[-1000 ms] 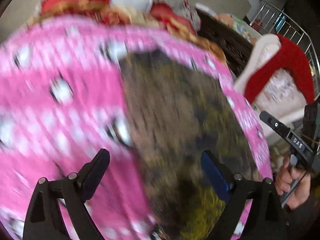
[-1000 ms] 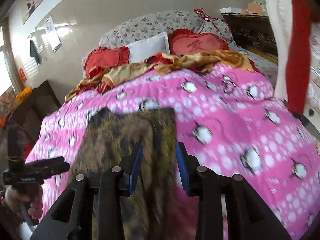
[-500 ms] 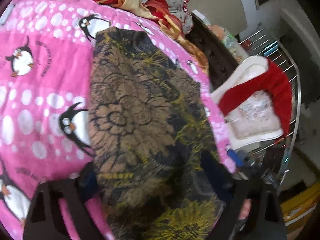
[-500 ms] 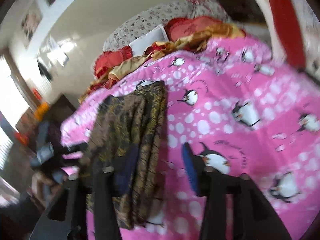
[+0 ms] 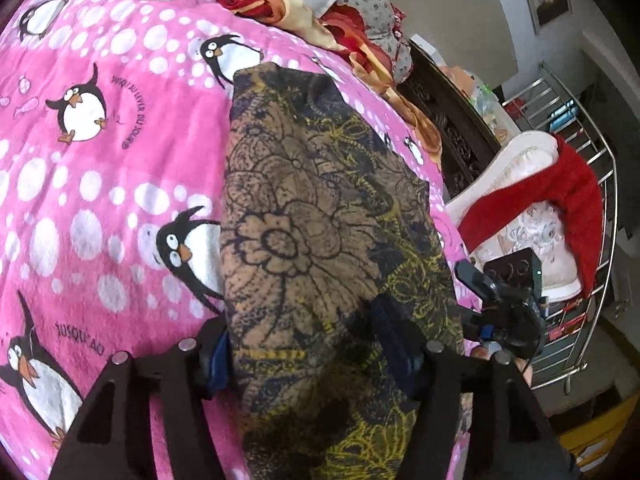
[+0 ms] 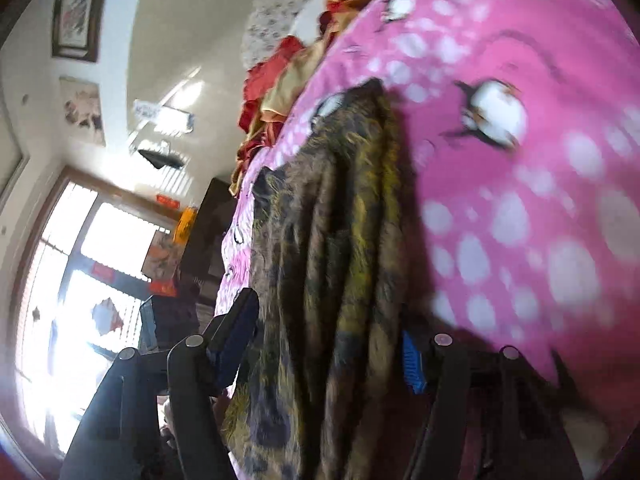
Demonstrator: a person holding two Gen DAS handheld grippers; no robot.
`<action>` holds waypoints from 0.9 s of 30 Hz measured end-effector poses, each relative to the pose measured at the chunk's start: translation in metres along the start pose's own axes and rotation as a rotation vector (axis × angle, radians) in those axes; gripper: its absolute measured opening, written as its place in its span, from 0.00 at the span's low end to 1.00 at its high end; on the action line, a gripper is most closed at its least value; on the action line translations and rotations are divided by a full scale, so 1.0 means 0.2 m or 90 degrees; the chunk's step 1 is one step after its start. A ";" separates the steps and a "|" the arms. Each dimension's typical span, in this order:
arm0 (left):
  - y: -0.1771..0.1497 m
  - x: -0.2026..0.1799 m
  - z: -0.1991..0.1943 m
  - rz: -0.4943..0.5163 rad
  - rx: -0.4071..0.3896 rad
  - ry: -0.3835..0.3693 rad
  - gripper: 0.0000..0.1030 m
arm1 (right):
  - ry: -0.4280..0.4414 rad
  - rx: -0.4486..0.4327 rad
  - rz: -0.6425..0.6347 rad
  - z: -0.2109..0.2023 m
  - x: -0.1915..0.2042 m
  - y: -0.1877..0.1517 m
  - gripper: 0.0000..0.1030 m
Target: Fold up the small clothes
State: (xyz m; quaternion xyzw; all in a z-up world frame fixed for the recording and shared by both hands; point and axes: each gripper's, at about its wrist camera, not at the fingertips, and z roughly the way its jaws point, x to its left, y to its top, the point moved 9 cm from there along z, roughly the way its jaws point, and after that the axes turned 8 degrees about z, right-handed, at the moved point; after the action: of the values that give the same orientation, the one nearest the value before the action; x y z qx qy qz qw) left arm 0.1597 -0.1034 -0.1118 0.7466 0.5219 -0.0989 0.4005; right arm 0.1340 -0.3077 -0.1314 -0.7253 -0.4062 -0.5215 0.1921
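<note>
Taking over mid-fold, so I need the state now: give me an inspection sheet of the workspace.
Surface: pink penguin blanket on a bed.
Job's things: brown floral garment, folded lengthwise, lying flat.
Clutter: red-and-gold bedding and pillows at the head.
Grippers: left gripper straddles the garment's near end, jaws just closing; right gripper straddles it too, jaws just opening.
Cables: nothing seen.
Surroundings: metal rack, red-trimmed cushion, window.

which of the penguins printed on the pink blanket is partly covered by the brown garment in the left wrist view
The penguin at mid-left edge of the brown and yellow flower-patterned garment: its right side is hidden under the cloth. The other penguins on the pink blanket lie uncovered.
</note>
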 end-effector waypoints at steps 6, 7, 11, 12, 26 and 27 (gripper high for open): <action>0.05 0.03 0.02 -0.002 -0.011 0.007 0.52 | -0.008 0.020 -0.048 0.10 0.03 0.01 0.47; 0.05 0.04 0.02 0.002 -0.012 0.030 0.33 | -0.021 0.017 -0.051 0.10 0.02 0.02 0.33; 0.07 0.03 -0.01 0.023 -0.029 0.070 0.20 | -0.076 0.003 -0.087 0.12 0.01 0.02 0.20; 0.07 0.01 -0.02 0.040 -0.036 0.083 0.18 | -0.098 0.000 -0.105 0.12 0.03 0.02 0.19; 0.20 0.17 -0.39 0.089 -0.090 0.137 0.13 | -0.140 0.034 -0.008 0.36 0.15 -0.03 0.17; 0.21 0.24 -0.43 0.081 -0.091 0.149 0.10 | -0.133 0.037 -0.003 0.42 0.17 -0.04 0.17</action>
State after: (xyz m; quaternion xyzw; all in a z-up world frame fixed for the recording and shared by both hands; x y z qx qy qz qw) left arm 0.1925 -0.0144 -0.0612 0.7544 0.5221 0.0519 0.3944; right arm 0.1822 -0.2307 -0.1331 -0.7692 -0.4406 -0.4312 0.1684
